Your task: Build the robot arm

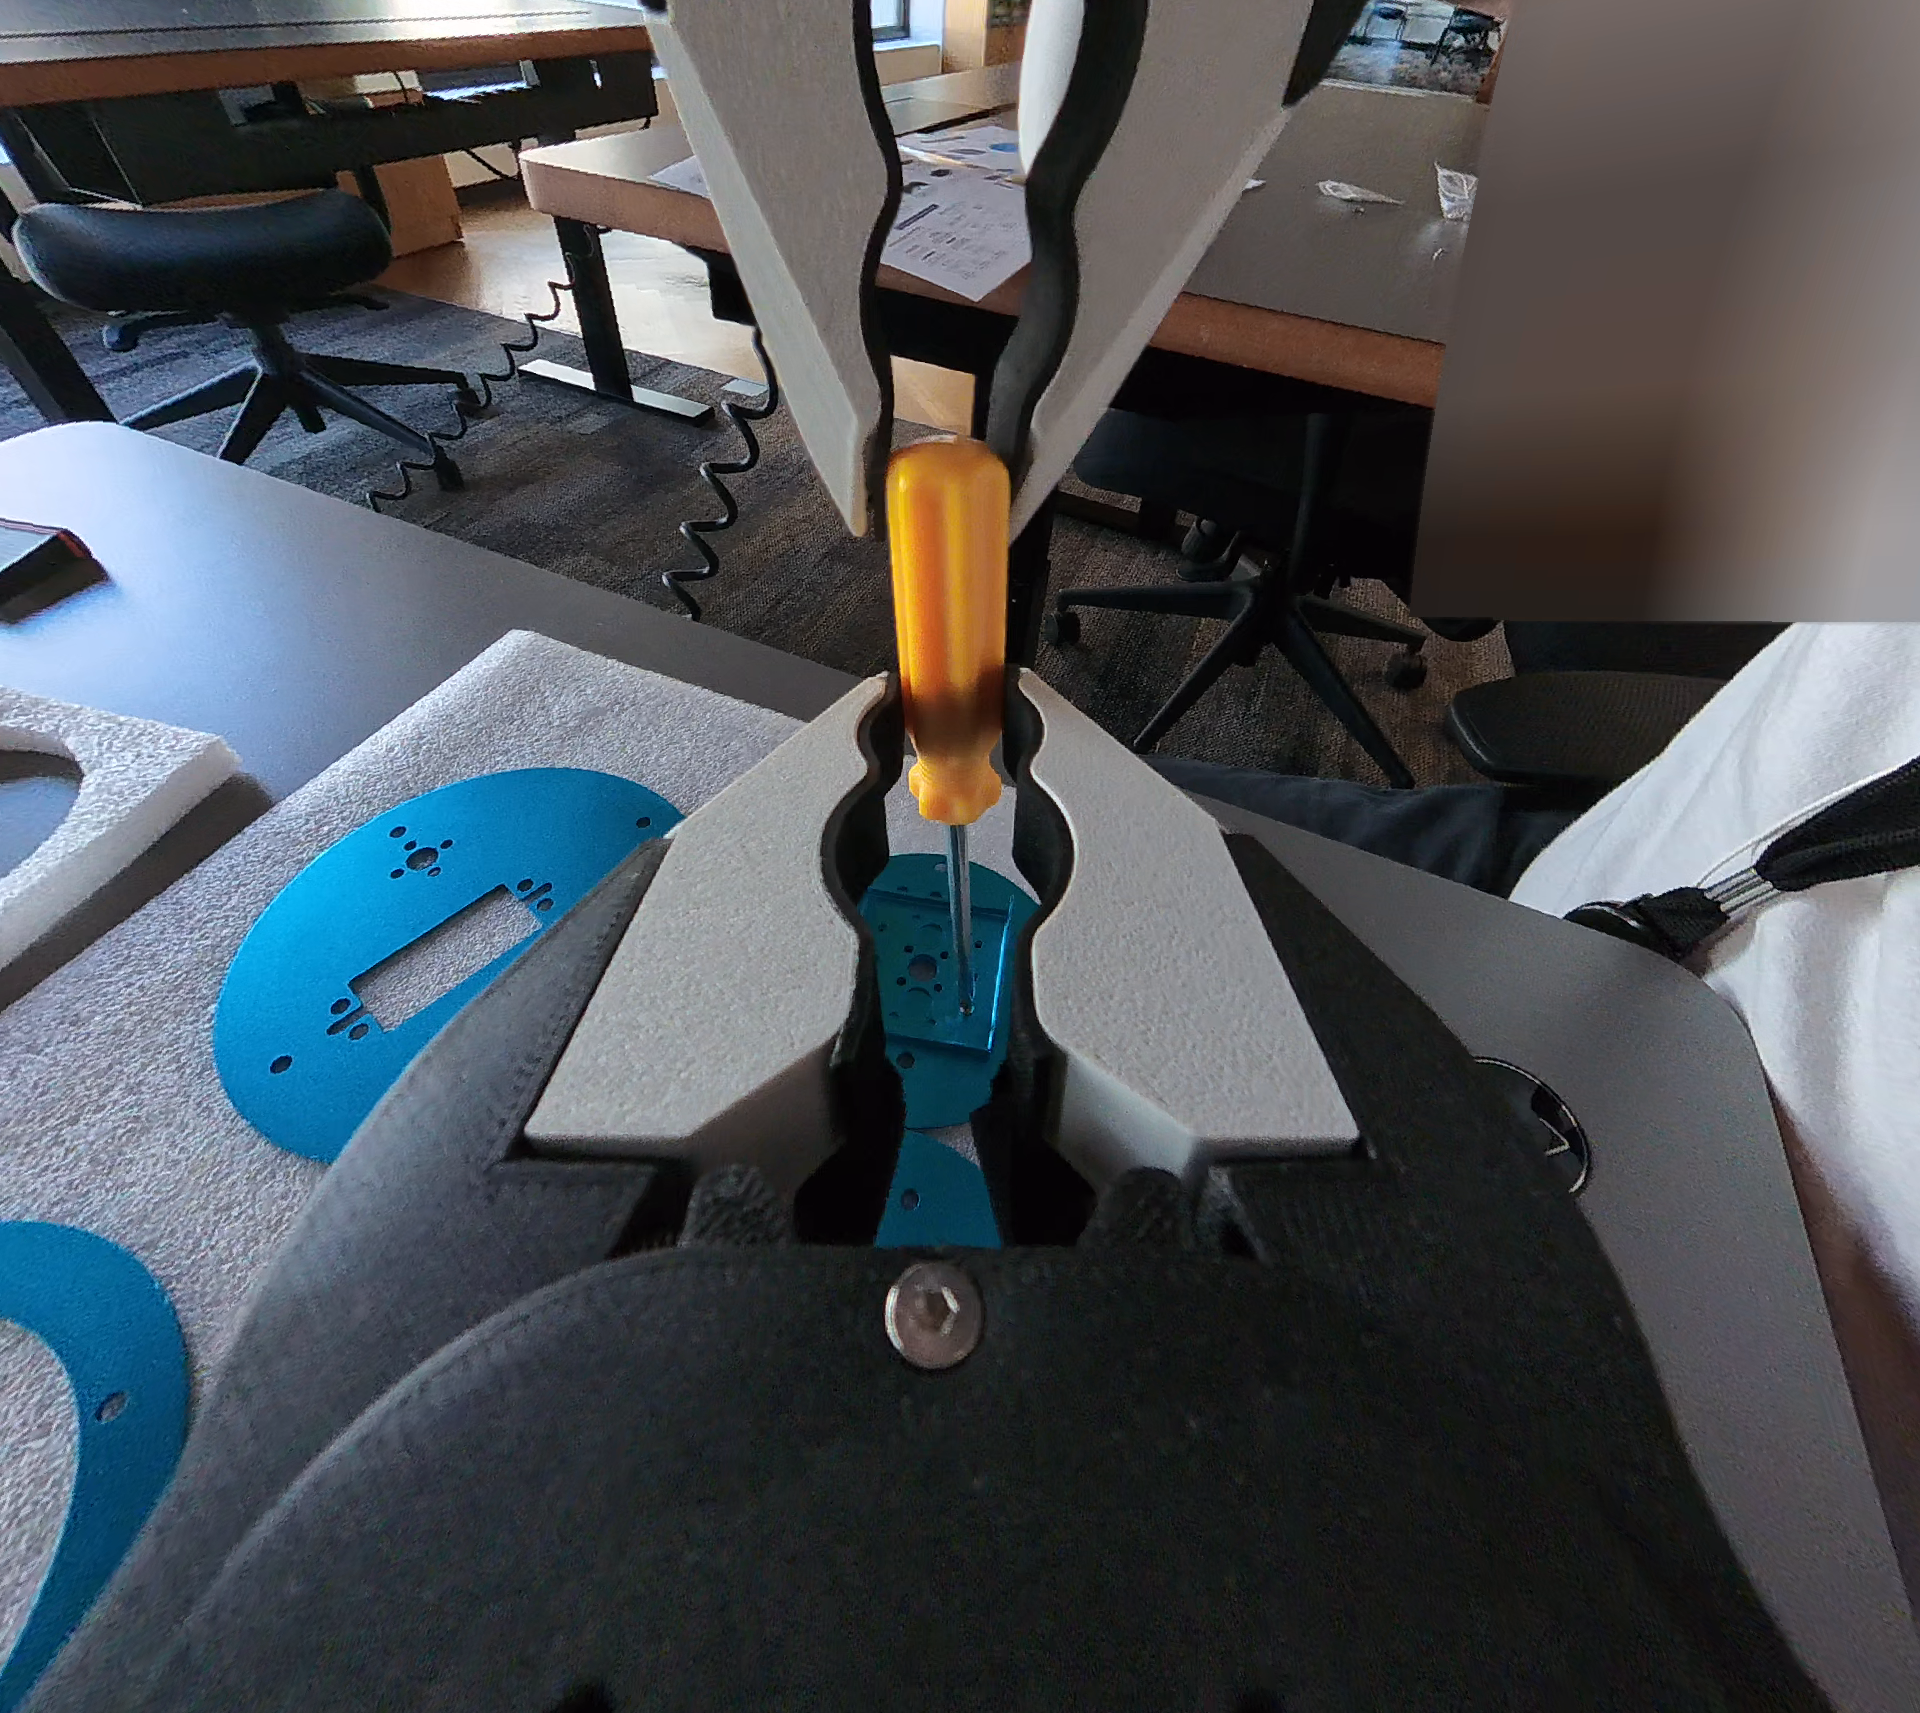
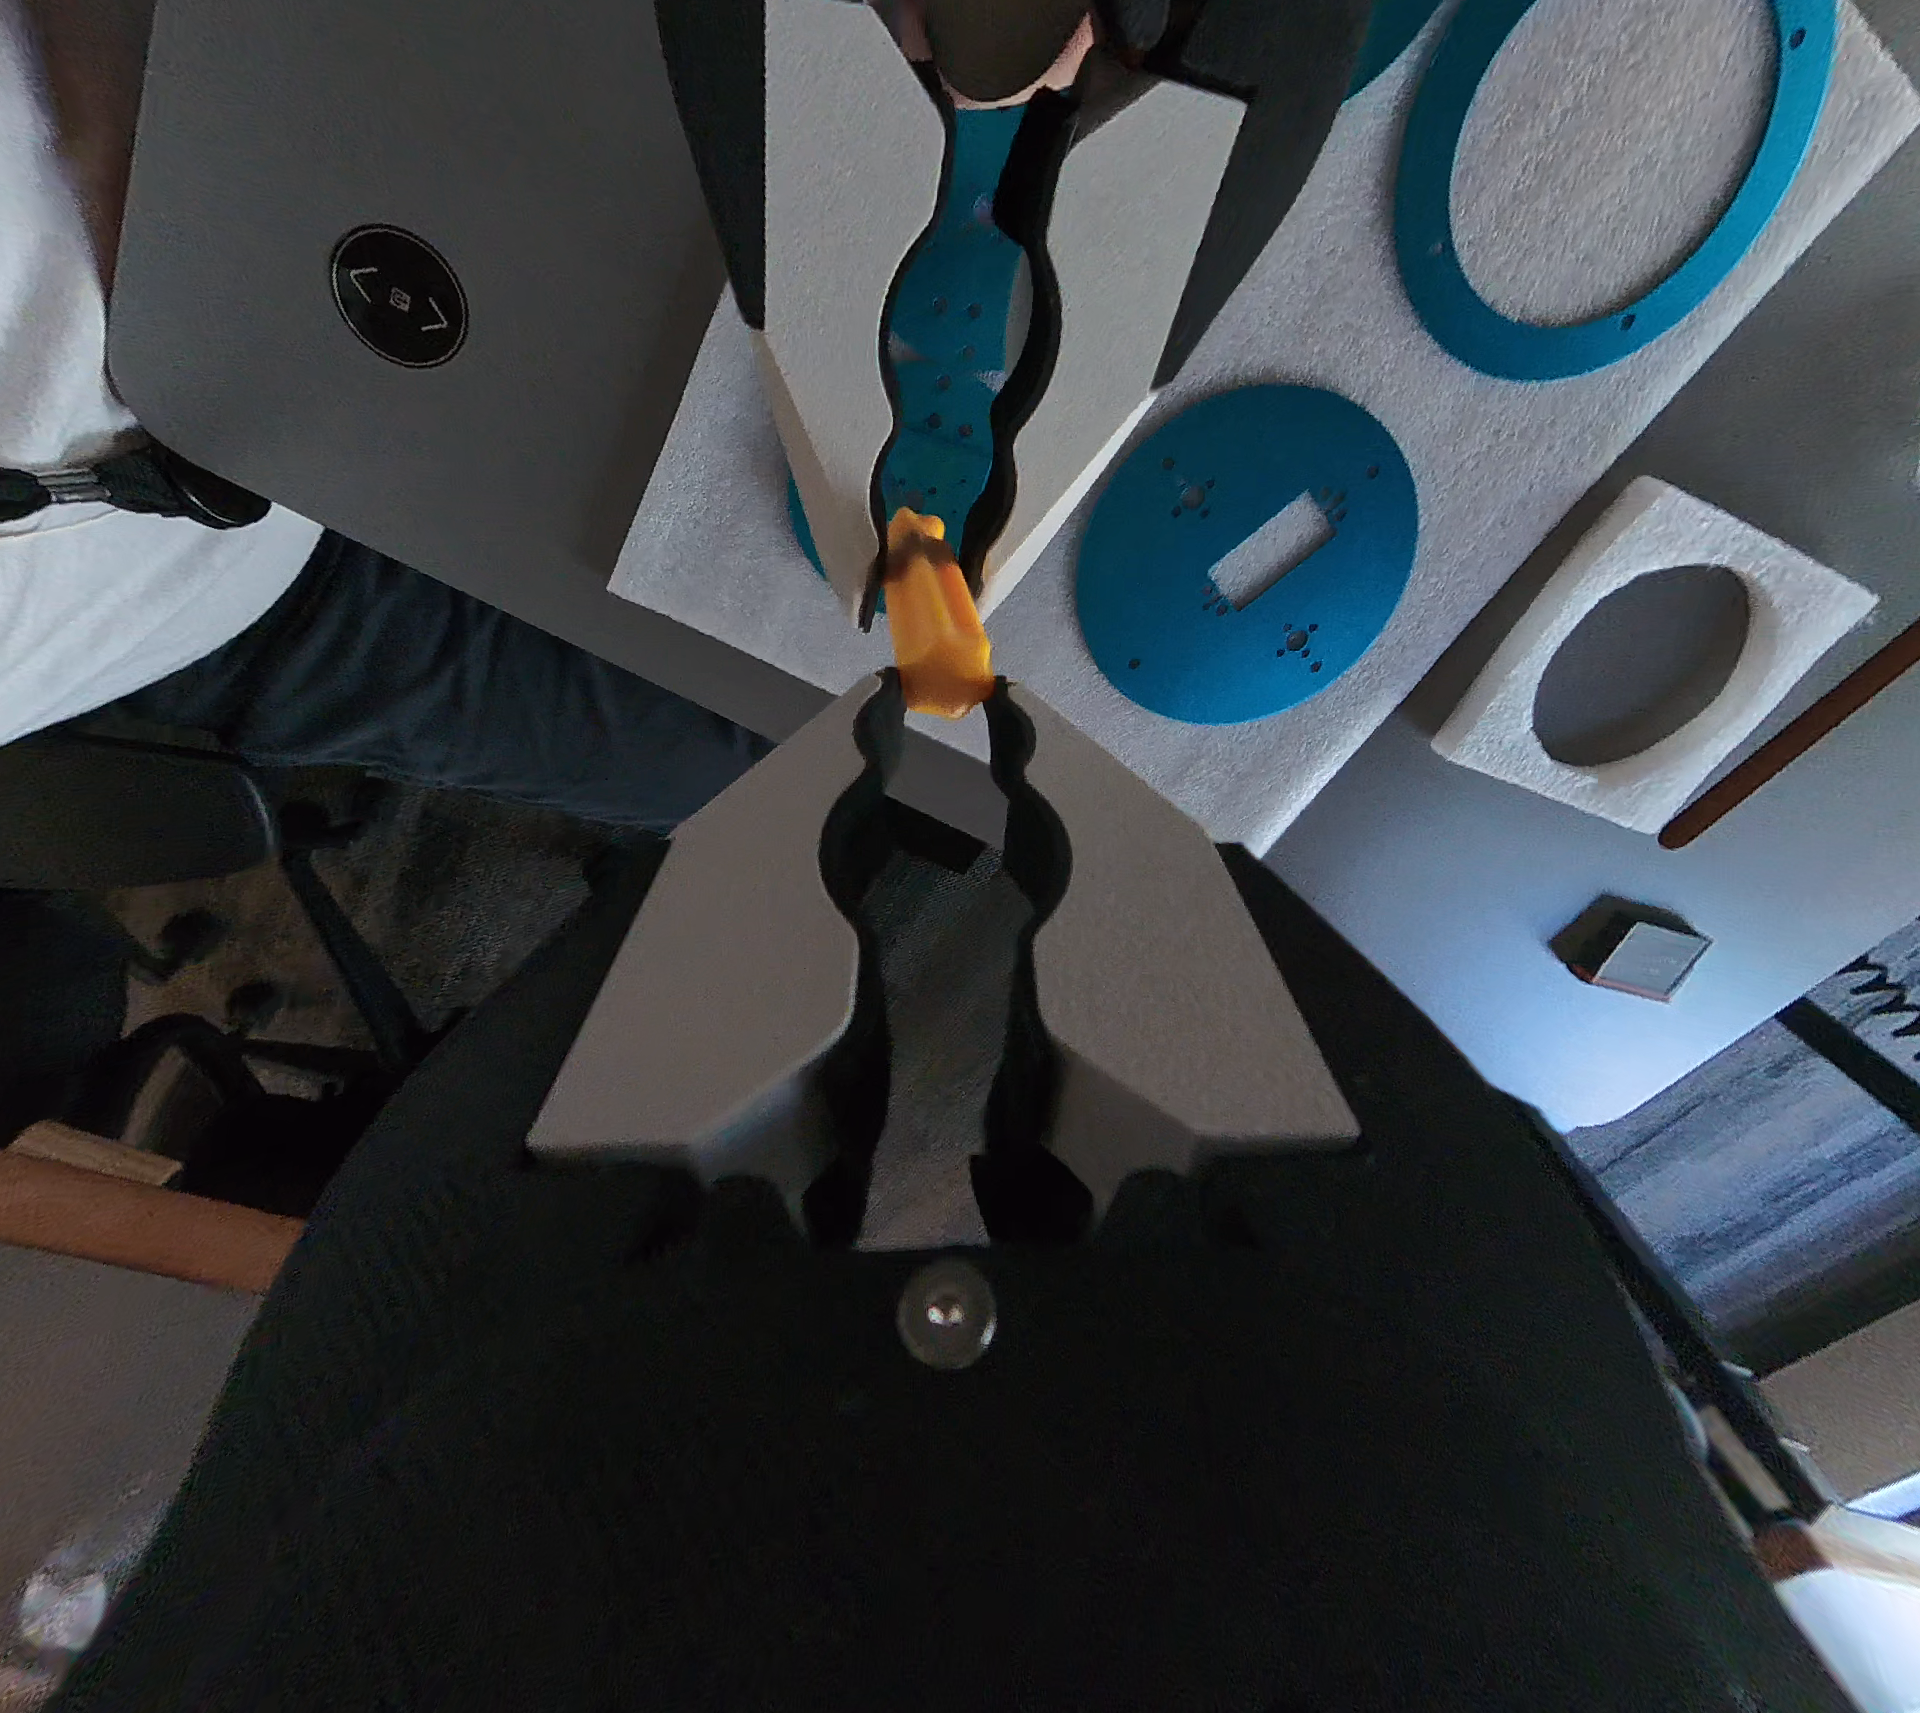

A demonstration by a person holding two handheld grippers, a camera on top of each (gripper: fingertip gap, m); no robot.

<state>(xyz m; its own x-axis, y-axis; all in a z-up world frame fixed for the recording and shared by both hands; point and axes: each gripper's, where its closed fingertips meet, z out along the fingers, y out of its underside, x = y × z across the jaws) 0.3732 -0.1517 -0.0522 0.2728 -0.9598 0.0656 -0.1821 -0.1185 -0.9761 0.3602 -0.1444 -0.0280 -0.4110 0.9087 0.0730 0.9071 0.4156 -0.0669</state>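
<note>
A screwdriver with a yellow handle [image 1: 948, 603] stands nearly upright. Its thin metal shaft [image 1: 961, 925] points down, with the tip on a small blue perforated bracket [image 1: 914, 957]. The bracket lies on a blue plate on a white foam sheet [image 1: 135, 1040]. My left gripper [image 1: 951, 687] is shut on the lower part of the handle. My right gripper [image 1: 935, 510] comes in from above and is shut on the handle's top end. In the right wrist view the right gripper [image 2: 940, 692] pinches the handle end [image 2: 935, 624], and the left gripper [image 2: 920, 593] holds it just beyond.
A blue disc with a rectangular slot [image 2: 1247, 551] and a blue ring [image 2: 1610, 105] lie on the foam sheet [image 2: 1351, 333]. A foam block with a round hole [image 2: 1652, 655] and a small dark box [image 2: 1631, 951] sit on the grey table [image 2: 416, 53]. A person in white [image 1: 1818, 832] sits at the right. The grippers are tip to tip, or close to it.
</note>
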